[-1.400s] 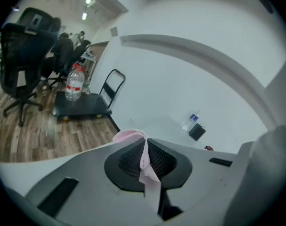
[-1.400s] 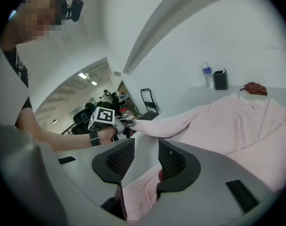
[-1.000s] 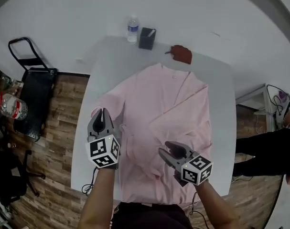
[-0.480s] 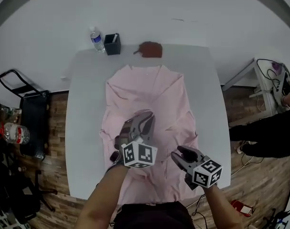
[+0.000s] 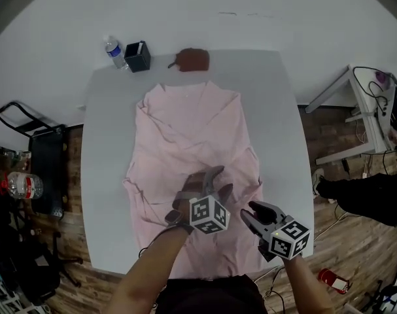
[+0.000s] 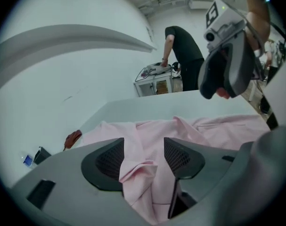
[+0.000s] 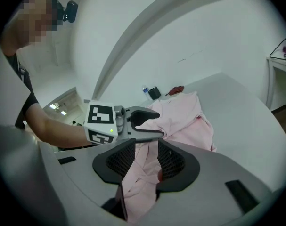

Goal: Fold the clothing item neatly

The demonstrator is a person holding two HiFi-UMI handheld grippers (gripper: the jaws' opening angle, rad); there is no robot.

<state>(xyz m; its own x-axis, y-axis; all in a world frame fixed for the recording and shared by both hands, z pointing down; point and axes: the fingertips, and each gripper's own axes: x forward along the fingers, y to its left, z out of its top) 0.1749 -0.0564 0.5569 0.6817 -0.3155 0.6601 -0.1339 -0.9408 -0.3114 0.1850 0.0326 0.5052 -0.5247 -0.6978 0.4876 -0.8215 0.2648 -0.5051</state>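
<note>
– Grippers, head view?
– Noted left gripper [image 5: 210,180] and right gripper [image 5: 252,210] both over the pink shirt [image 5: 185,126] at the table's [image 5: 103,149] near edge. Shirt lay along the table's middle.
– Left gripper view?
– Jaws had just been opening and stood wide, with a loose shirt fold between them, unpinched.
– Right gripper view?
– Jaws clamped on bunched shirt fabric above the table's near edge.

no legible txt, b/w square markers on L claw cube [image 5: 208,215] & R claw cube [image 5: 290,239], bottle [image 5: 114,52] label illegible
</note>
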